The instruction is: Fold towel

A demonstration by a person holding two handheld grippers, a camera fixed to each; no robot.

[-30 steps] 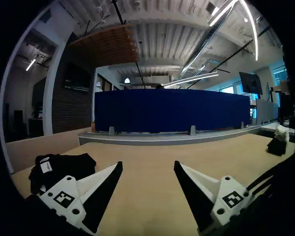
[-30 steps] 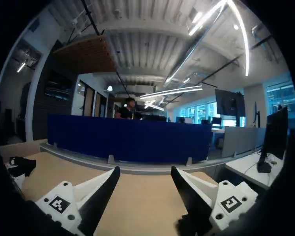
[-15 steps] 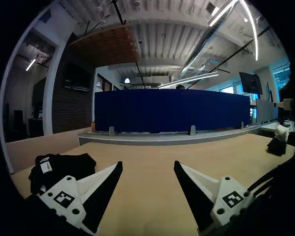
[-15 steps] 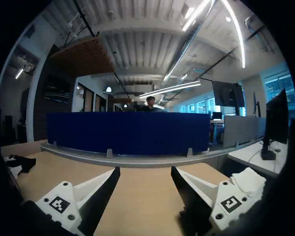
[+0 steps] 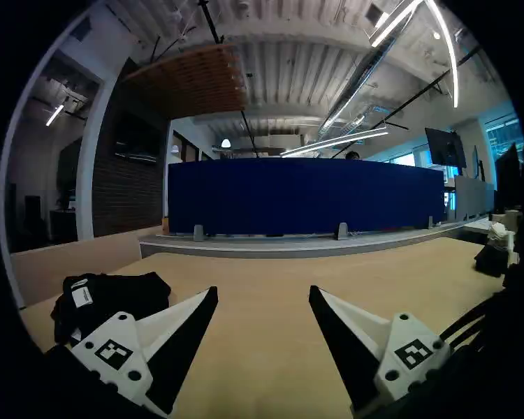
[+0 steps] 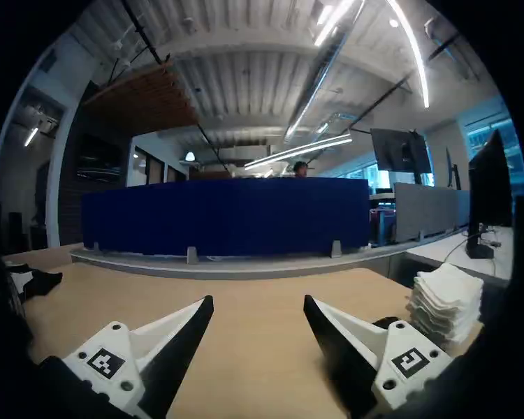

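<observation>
While the left gripper [image 5: 262, 311] and the right gripper [image 6: 257, 314] are held low over a wooden table [image 5: 276, 269], both are seen wide open, with nothing gripped. A crumpled black cloth [image 5: 115, 295] is seen at 8 o'clock in the left gripper view. A stack of folded white towels [image 6: 447, 304] is seen at 4 o'clock in the right gripper view.

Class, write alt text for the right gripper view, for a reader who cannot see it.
The right gripper hangs open and empty over a light wooden table, jaws apart. A stack of folded white towels sits on the table to the right, with a dark blue partition behind.
</observation>
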